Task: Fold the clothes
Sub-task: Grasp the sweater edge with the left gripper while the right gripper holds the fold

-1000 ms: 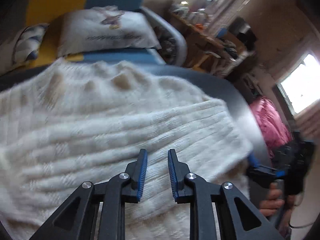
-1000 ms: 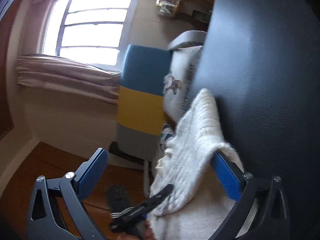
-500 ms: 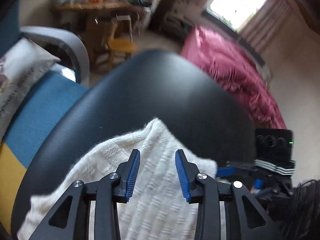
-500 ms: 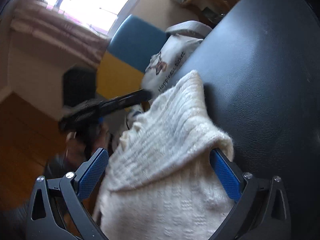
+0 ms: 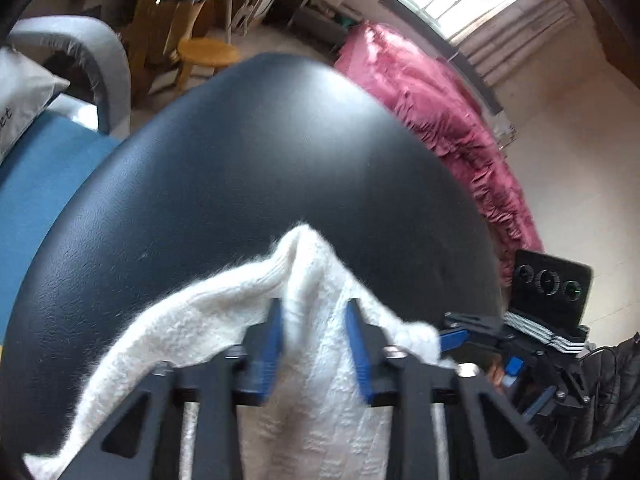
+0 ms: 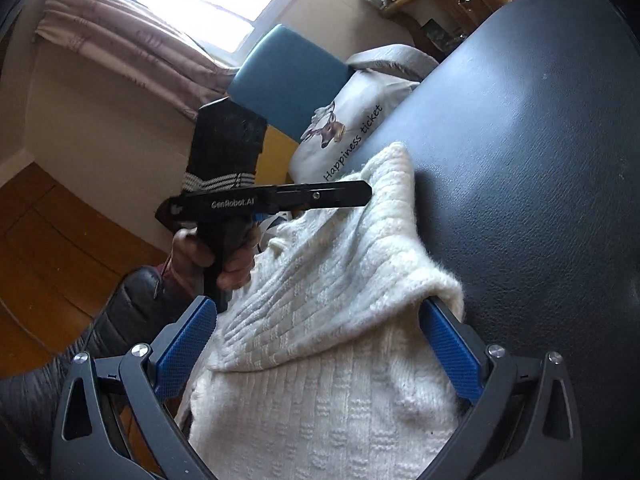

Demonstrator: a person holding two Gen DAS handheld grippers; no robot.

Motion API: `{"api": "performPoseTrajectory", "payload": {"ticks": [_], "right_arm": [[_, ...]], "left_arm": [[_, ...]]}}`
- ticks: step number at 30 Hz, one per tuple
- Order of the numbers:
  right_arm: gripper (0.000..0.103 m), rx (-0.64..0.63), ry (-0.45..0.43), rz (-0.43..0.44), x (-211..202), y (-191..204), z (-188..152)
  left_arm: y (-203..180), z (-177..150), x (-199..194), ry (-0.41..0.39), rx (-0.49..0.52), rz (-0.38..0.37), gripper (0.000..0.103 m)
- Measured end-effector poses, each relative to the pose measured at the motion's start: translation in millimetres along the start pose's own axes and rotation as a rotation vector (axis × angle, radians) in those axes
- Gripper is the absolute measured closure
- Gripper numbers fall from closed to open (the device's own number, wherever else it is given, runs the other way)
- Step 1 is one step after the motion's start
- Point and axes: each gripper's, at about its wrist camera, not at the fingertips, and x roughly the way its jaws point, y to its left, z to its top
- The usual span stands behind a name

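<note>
Fuzzy white knit sweater [image 5: 316, 392] on grained, faintly glossy black leather table [image 5: 280, 152].

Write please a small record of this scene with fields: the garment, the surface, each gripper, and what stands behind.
garment: white knitted sweater, partly folded, a ridge bunched up
surface: round black leather-like table
left gripper: jaws closing, a fold of the sweater between the blue pads
right gripper: jaws wide open, sweater between them, pads not pressing
behind: grey printed cushion, pink bedcover, round wooden stool
</note>
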Motion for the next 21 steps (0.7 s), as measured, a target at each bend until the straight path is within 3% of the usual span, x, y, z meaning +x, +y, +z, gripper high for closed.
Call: {"api": "performPoseTrajectory", "payload": {"ticks": [1, 4, 6, 12, 17, 21], "right_arm": [[0.000, 0.000, -0.009, -0.011, 1.2, 0.8, 0.3], [0.000, -0.030, -0.033, -0.044, 3.9, 4.7, -1.8], [0.000, -0.020, -0.043, -0.044, 4.0, 4.4, -2.8], [0.000, 0.040, -0.036, 0.029, 9.2, 4.1, 0.5], [0.000, 0.063, -0.107, -0.040, 5.5, -3.1, 2.3], [0.000, -0.028, -0.079, -0.159, 14.9, 7.2, -3.1]], "left_arm": [[-5.1, -1.8, -5.6, -0.045, 0.011, 0.009, 0.098], [-19.1, -7.7, -25.7, -0.185, 0.027, -0.010, 0.098], [-24.3, -9.6, -32.5, -0.233, 0.029, -0.016, 0.098], [-11.9, -13.5, -26.1, -0.263, -0.052, 0.030, 0.098], [5.2, -18.3, -11.9, -0.272, -0.133, 0.058, 0.097], [17.5, -24.6, 2.7, -0.235, -0.197, 0.132, 0.091]]}}
